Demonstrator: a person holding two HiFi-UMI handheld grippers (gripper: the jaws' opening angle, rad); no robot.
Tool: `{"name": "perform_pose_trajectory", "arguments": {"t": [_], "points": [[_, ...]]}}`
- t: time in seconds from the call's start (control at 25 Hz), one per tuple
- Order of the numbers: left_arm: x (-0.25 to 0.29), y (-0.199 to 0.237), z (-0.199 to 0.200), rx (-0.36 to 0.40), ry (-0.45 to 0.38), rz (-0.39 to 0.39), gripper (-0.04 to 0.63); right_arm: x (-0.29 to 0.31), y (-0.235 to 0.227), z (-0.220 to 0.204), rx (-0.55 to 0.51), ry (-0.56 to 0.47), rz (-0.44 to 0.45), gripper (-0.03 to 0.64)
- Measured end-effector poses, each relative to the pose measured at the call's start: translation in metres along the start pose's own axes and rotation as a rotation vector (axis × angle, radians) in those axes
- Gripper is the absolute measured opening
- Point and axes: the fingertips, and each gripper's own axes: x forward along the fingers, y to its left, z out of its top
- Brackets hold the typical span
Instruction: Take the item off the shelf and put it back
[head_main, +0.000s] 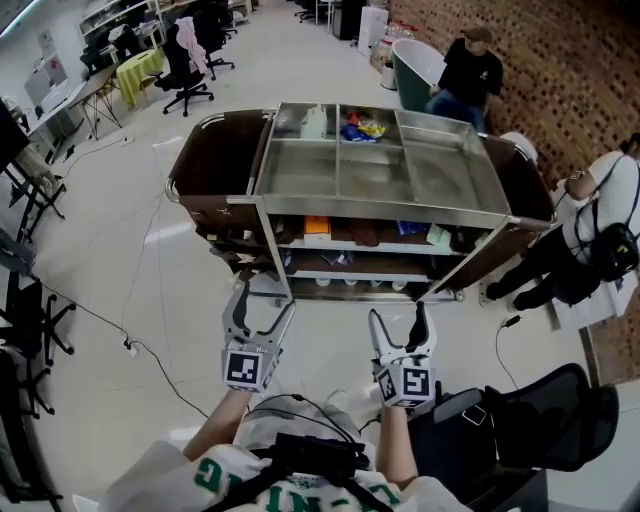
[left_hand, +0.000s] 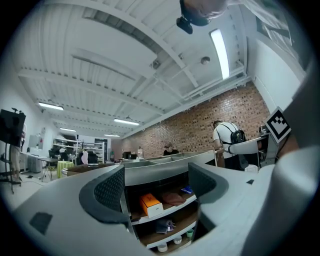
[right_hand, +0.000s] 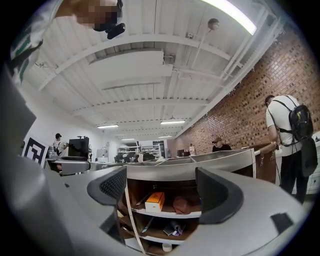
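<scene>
While both grippers hang short of the shelf cart (head_main: 400, 212) in the head view, the left gripper (head_main: 263, 305) and right gripper (head_main: 398, 322) stand open and empty. The orange box (head_main: 317, 226), the likeliest item, lies on the upper shelf, left of centre.

In the left gripper view the jaws gape on nothing, the box well beyond them.

In the right gripper view the jaws are likewise spread and bare, with the box beside a brown bundle (right_hand: 182, 204). Best to advance one gripper level under the top tray, centre the box between the pads, then close.
</scene>
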Motion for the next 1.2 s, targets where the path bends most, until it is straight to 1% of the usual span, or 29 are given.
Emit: {"name": "perform_pose_trajectory", "arguments": {"t": [0.12, 0.28, 0.36, 0.48, 0.56, 0.72, 1.0, 1.08, 1.2], "points": [[0.01, -0.001, -0.004, 0.003, 0.009, -0.021, 0.374, 0.006, -0.005, -0.004, -0.005, 0.002, -0.014, 0.453], [0.021, -0.003, -0.021, -0.01, 0.029, -0.047, 0.374, 0.01, -0.011, -0.019, -0.017, 0.025, -0.036, 0.453], [0.027, -0.003, -0.034, 0.005, 0.036, -0.061, 0.374, 0.012, -0.012, -0.035, -0.026, 0.038, -0.038, 0.453], [0.039, -0.007, -0.061, 0.025, 0.031, -0.087, 0.374, 0.016, -0.02, -0.069, -0.033, 0.056, -0.046, 0.453], [0.048, -0.01, -0.091, 0.018, 0.032, -0.095, 0.374, 0.02, -0.028, -0.101, -0.045, 0.063, -0.049, 0.453], [0.067, -0.011, -0.167, 0.063, 0.058, -0.109, 0.374, 0.034, -0.044, -0.181, -0.056, 0.079, -0.059, 0.453], [0.103, -0.014, -0.292, 0.025, 0.04, -0.115, 0.373, 0.063, -0.071, -0.34, -0.032, 0.147, -0.058, 0.453], [0.114, -0.015, -0.328, 0.021, 0.046, -0.119, 0.374, 0.074, -0.078, -0.379, -0.031, 0.166, -0.056, 0.452], [0.13, -0.012, -0.376, 0.01, 0.034, -0.11, 0.373, 0.093, -0.089, -0.429, -0.049, 0.164, -0.049, 0.453]]}}
